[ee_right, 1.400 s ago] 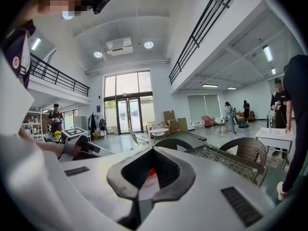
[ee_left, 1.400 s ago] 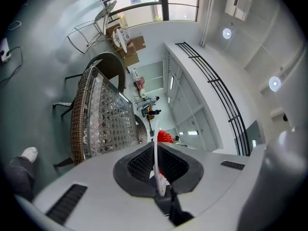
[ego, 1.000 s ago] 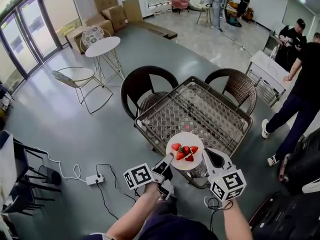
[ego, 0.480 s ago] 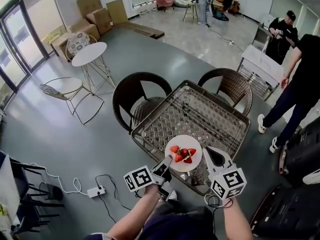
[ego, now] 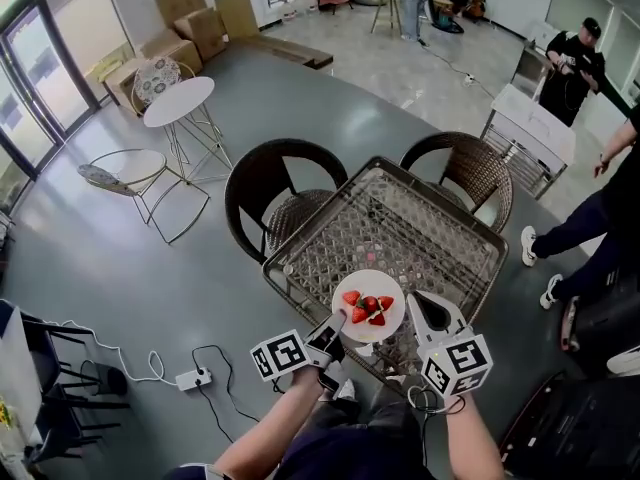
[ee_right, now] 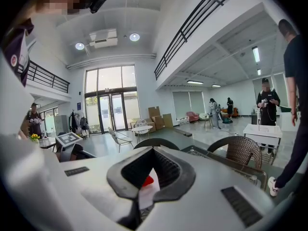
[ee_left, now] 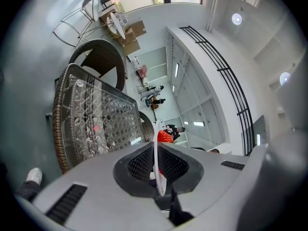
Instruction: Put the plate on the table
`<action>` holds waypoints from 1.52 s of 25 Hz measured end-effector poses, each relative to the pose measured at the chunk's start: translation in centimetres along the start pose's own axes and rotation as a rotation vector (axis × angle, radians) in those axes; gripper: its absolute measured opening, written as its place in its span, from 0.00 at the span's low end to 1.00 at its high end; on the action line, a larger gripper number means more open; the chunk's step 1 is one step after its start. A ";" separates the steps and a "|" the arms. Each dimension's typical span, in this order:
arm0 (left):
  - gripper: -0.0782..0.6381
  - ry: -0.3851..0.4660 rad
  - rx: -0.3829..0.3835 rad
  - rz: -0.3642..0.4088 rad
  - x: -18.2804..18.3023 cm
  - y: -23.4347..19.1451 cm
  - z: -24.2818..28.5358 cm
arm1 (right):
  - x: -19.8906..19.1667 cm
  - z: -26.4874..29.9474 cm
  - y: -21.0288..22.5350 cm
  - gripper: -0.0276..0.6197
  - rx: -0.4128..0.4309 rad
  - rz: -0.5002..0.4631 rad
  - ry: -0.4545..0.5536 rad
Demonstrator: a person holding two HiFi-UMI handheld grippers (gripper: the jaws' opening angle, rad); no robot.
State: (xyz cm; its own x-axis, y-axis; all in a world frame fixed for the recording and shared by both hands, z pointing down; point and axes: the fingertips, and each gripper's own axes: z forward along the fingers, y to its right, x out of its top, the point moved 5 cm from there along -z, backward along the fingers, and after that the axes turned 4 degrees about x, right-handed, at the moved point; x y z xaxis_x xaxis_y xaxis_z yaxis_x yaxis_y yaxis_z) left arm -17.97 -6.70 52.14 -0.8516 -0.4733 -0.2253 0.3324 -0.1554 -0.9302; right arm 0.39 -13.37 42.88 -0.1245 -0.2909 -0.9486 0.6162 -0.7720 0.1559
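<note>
Left tongs (ego: 337,321) and, seemingly, right tongs (ego: 413,304) pinch the plate (ego: 370,282) over the table (ego: 400,218).

No readable text, labels or numbers anywhere.

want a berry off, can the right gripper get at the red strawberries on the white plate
Probably not: the right gripper is shut on the rim of the round white plate, as is the left gripper, so neither is free for the red strawberries.
</note>
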 end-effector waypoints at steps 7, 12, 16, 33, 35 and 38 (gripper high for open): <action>0.13 0.042 0.026 -0.030 0.4 -1.2 1.8 | -0.6 2.1 2.2 0.05 0.050 0.008 -0.027; 0.13 0.051 0.053 -0.032 0.1 -2.6 2.9 | -1.2 3.0 3.3 0.05 0.078 0.011 -0.051; 0.13 0.040 0.083 -0.031 -0.3 -4.5 3.9 | -2.2 3.3 4.1 0.05 0.083 0.018 -0.073; 0.13 -0.045 0.194 -0.038 -2.4 -13.3 8.8 | -7.7 3.5 6.6 0.05 0.027 0.068 -0.179; 0.13 -0.056 0.204 -0.034 -2.4 -13.7 9.5 | -8.0 3.4 7.1 0.05 0.018 0.074 -0.187; 0.13 -0.073 0.219 -0.027 -2.7 -14.0 10.2 | -8.4 3.2 7.6 0.05 0.005 0.084 -0.196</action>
State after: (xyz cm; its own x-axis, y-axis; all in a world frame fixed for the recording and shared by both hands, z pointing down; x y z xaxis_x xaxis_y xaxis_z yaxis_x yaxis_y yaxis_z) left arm -16.23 -12.12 68.76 -0.8325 -0.5267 -0.1720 0.3966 -0.3497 -0.8488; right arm 3.62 -18.59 52.95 -0.2223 -0.4587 -0.8603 0.6273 -0.7428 0.2339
